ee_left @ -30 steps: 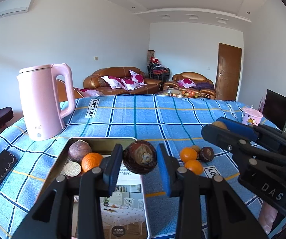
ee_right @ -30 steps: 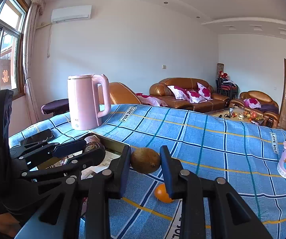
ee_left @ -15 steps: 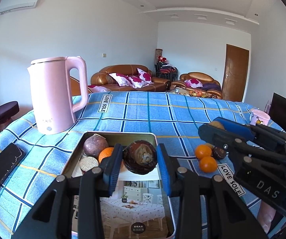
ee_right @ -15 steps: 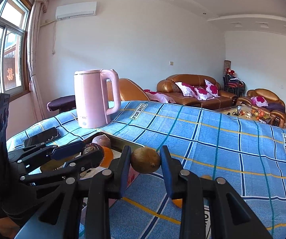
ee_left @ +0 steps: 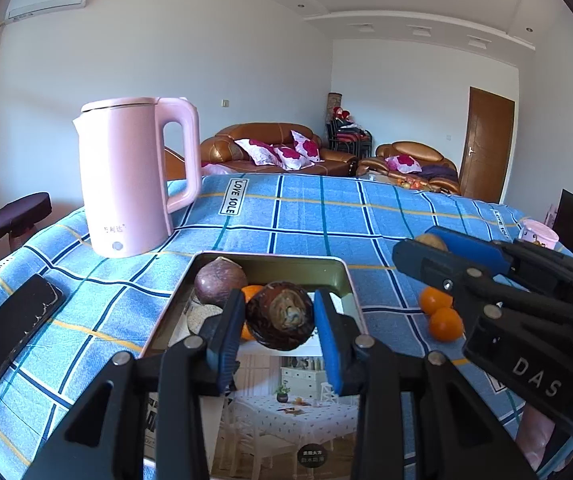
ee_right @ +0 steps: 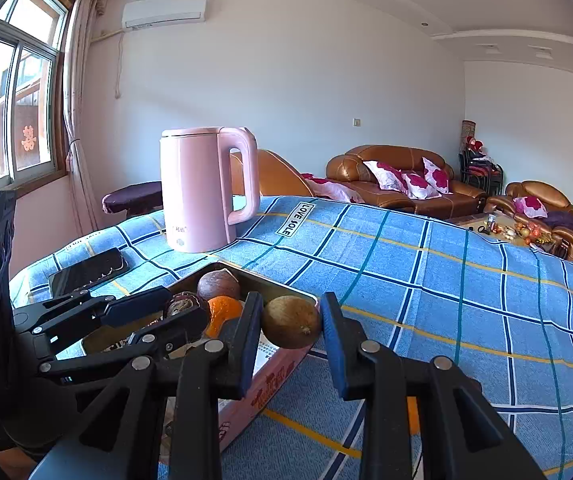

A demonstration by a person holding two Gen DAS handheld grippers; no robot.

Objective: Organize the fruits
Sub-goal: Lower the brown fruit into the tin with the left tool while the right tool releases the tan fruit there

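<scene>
My left gripper (ee_left: 279, 322) is shut on a dark brown wrinkled fruit (ee_left: 279, 321) and hangs over the open metal tin (ee_left: 342, 270). Inside the tin lie a purple-brown fruit (ee_left: 220, 282), an orange (ee_left: 251, 292) and a pale round fruit (ee_left: 202, 317). My right gripper (ee_right: 291, 322) is shut on a brown kiwi (ee_right: 291, 322) just above the tin's near right edge (ee_right: 286, 364). In the left wrist view the right gripper (ee_left: 438, 246) reaches in from the right. Two oranges (ee_left: 440, 314) lie on the cloth to the right of the tin.
A pink kettle (ee_left: 134, 180) stands behind the tin to the left. A black phone (ee_left: 14, 326) lies at the left edge of the blue checked tablecloth (ee_left: 326, 216). A pink cup (ee_left: 538, 234) stands at the far right. Sofas fill the room behind.
Both grippers have moved left and forward with their fruits. The left one now hangs further over the tin; the right one has reached the tin's edge.
</scene>
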